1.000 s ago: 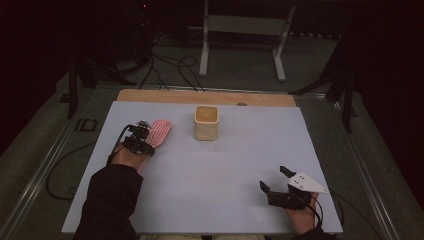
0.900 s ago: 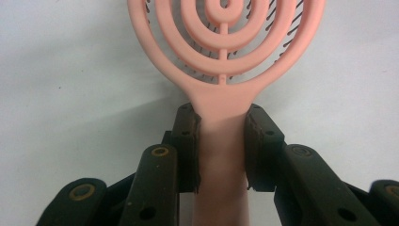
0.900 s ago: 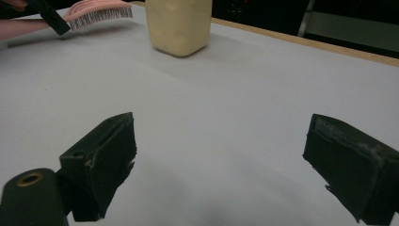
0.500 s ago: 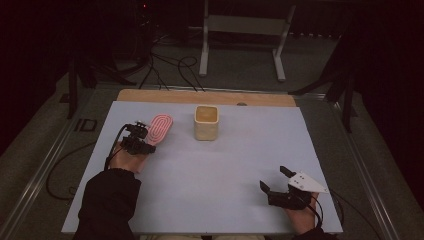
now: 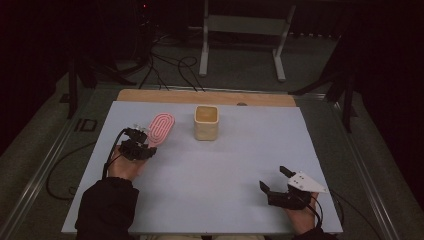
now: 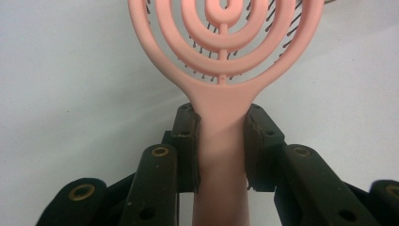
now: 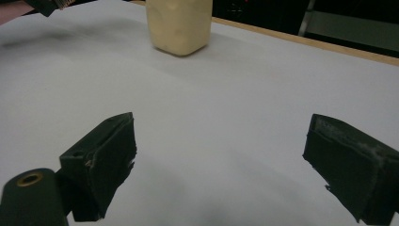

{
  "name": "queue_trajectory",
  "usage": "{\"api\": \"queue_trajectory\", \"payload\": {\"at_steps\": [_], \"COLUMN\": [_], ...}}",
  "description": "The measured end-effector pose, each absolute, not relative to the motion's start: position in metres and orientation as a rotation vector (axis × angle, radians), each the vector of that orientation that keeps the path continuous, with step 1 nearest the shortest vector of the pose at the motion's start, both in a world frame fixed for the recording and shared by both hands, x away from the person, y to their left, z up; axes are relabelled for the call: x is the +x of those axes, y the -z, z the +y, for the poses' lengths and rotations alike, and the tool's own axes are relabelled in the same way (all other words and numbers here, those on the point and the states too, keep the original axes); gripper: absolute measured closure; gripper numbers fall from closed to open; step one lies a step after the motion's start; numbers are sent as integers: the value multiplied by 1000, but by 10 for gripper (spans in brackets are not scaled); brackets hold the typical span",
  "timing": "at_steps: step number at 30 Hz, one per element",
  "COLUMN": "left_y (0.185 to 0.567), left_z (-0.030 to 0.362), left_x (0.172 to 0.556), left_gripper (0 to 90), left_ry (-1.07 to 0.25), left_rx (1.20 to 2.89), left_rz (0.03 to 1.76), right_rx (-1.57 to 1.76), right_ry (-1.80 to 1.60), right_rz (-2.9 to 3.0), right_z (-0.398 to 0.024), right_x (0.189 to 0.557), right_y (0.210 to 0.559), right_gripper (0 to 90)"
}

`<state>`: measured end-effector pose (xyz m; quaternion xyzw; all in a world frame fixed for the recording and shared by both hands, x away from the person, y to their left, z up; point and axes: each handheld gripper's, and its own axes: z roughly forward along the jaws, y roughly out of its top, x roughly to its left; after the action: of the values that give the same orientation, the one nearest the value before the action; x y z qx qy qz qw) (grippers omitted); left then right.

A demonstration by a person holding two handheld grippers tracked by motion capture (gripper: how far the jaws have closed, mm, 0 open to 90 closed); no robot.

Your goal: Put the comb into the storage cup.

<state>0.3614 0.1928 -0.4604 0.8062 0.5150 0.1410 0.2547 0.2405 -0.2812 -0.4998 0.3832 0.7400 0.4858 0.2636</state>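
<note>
Left gripper [image 6: 221,146] is clamped on the handle of the pink plastic hairbrush w/ concentric oval ribs [image 6: 223,66]; in the left gripper view both pads press the handle's sides just below the neck, head fanning out ahead of the jaws, dark bristles visible thru the ribs. Counter [image 6: 70,70] is pale grey-blue under it. Beyond the brush head and off to its right in the high view stands the cream square-sided open container [image 5: 206,122], close to the brush tip [image 5: 161,128] but apart from it.

Step in hand, as I read it: carrying the brush toward the container to drop it in. To do it well: keep the grip firm, lift high enough for the head to clear the rim, tip the brush so one end points down, centre over the opening before letting go.

Right gripper [image 7: 221,165] sits near the person's edge of the counter, well apart from the container, jaws spread wide w/ nothing between them.

Left gripper view gives pad contact and bristles; the high view [image 5: 135,145] can't resolve those but gives brush-to-container spacing. Right gripper view shows the container's side wall [image 7: 179,26], slightly dimpled.
</note>
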Motion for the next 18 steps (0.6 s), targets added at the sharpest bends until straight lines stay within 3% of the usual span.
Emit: {"api": "queue_trajectory", "payload": {"at_steps": [18], "left_y": [465], "left_z": [199], "left_x": [332], "left_gripper": [699], "left_ry": [-393], "left_rx": [2066], "left_rz": [1313], "right_rx": [1032], "right_ry": [-1300], "right_rz": [2007], "right_z": [-280], "right_x": [241], "right_y": [501], "right_gripper": [95]}}
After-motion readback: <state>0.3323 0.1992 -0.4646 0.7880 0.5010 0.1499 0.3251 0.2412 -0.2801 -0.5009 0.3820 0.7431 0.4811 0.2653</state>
